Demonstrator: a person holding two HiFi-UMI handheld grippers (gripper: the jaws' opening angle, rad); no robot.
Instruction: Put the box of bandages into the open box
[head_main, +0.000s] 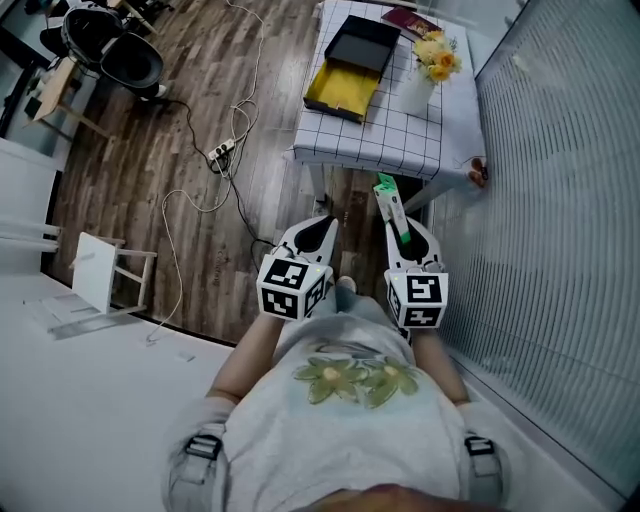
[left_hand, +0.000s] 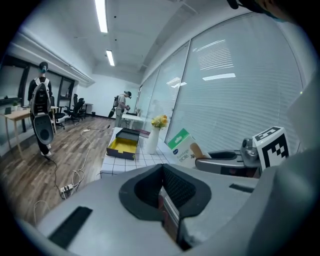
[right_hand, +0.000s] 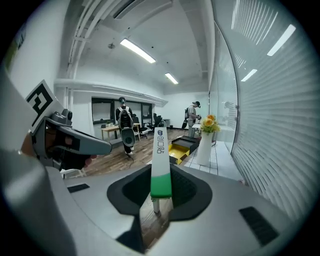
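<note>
The bandage box (head_main: 391, 205), a slim white and green carton, is clamped edge-on in my right gripper (head_main: 408, 240), which is shut on it and held close to my body. In the right gripper view the bandage box (right_hand: 160, 160) stands upright between the pads of that gripper (right_hand: 161, 192). The open box (head_main: 345, 85), black with a yellow inside, lies on the white checked table (head_main: 400, 140) ahead of both grippers. My left gripper (head_main: 322, 228) hovers beside the right one, shut and empty. The left gripper view shows the bandage box (left_hand: 182, 147) at its right and the open box (left_hand: 122, 145) further off.
A white vase of yellow flowers (head_main: 430, 65) and a red booklet (head_main: 408, 20) share the table. A glass wall with blinds (head_main: 560, 200) runs along the right. Cables and a power strip (head_main: 222, 152) lie on the wooden floor; a white stool (head_main: 105, 270) stands left.
</note>
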